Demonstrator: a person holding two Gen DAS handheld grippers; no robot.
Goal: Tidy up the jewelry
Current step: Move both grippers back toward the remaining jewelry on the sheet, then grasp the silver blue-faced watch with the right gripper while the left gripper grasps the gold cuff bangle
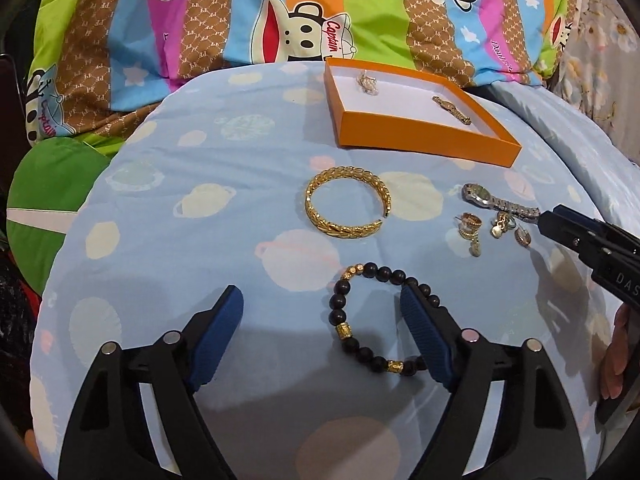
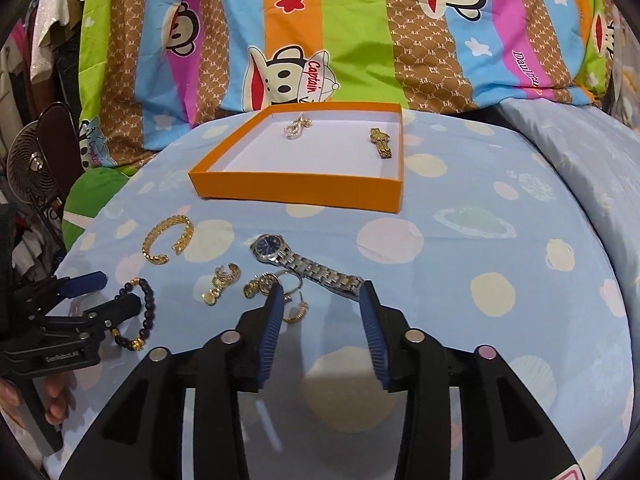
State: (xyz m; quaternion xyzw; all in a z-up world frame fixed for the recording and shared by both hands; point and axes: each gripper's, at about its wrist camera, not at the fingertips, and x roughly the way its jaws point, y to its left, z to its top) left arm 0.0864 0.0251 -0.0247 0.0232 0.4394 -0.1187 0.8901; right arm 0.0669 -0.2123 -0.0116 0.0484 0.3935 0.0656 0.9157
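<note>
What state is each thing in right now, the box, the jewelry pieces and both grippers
orange box: open, no lid, holding two pieces
pearl piece: inside box
gold watch: inside box
gold bangle: on the bedsheet, outside box
silver watch: flat on sheet, strap stretched out
black bead bracelet: on sheet, ungripped
left gripper: open
right gripper: open, empty

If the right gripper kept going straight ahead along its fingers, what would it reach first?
Most likely the silver watch: its band lies just past the open right gripper, crossing the gap. The orange box sits farther on. Height above the sheet is unclear.
</note>
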